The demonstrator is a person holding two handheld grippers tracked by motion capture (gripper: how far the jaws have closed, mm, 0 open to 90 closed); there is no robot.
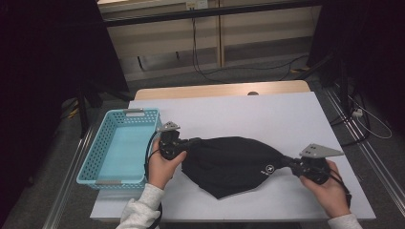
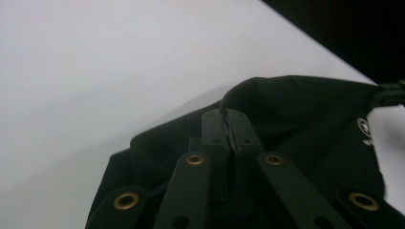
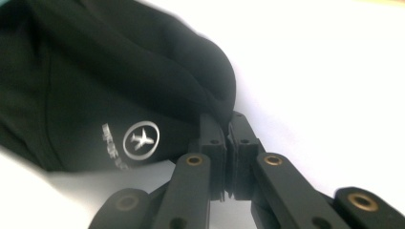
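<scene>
On the white table (image 1: 286, 114), both the left gripper (image 1: 193, 142) and right gripper (image 1: 286, 161) are clamped tight on the black cloth (image 1: 229, 162), one at each end.

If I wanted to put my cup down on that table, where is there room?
The widest bare stretch of the white table lies beyond the black garment, toward the far edge. A narrower strip runs along the near edge below the garment. The turquoise basket is empty inside. The middle is crowded: the left gripper and right gripper each pinch an end of the garment.

black garment (image 1: 234, 164) stretched on the white table (image 1: 286, 119) between left gripper (image 1: 193, 142) and right gripper (image 1: 285, 161), blue basket (image 1: 117, 148) left.
</scene>
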